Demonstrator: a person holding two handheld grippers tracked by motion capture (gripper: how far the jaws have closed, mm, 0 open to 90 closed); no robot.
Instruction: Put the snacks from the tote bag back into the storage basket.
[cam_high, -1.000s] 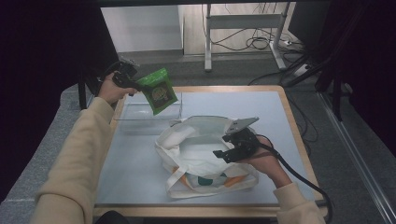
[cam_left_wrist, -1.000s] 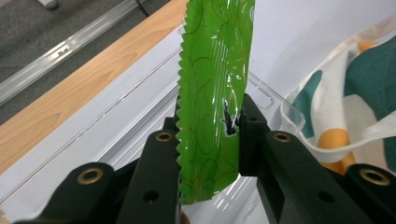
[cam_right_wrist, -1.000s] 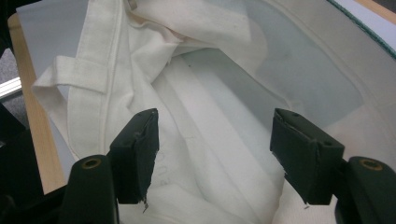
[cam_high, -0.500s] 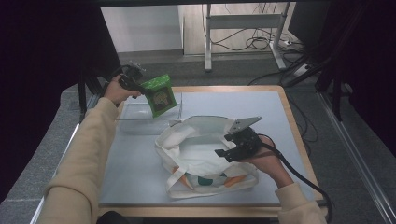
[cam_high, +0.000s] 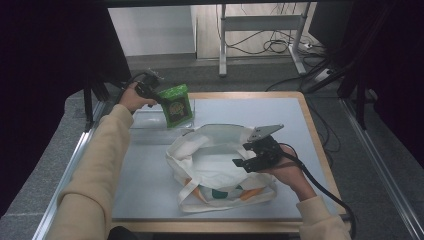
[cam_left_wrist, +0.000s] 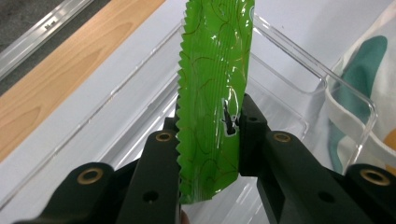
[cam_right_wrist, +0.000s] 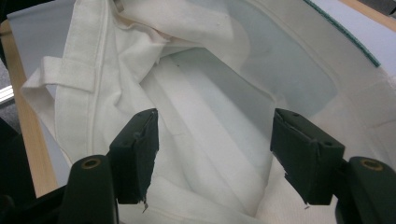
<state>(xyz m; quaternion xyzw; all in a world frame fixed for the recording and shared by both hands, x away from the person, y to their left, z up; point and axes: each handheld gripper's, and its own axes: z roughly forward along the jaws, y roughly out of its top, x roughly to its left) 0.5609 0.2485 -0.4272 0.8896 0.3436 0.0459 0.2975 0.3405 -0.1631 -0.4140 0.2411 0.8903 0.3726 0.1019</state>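
Green glossy packet (cam_left_wrist: 212, 98), crimped along its edge, is pinched in the left claw (cam_left_wrist: 208, 135); right claw (cam_right_wrist: 215, 154) gapes wide over the white tote bag (cam_right_wrist: 196, 84).

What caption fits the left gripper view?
Left gripper shut on green snack packet above clear plastic bin.

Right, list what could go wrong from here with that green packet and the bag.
1. The left gripper pinches the green packet only near its crimped edge, so it may swing or slip out.
2. The packet hangs above the clear tray, not the tote bag; released there, it would likely miss the bag.
3. The right gripper is open over the bag's mouth and grips no fabric, so the mouth could sag shut.
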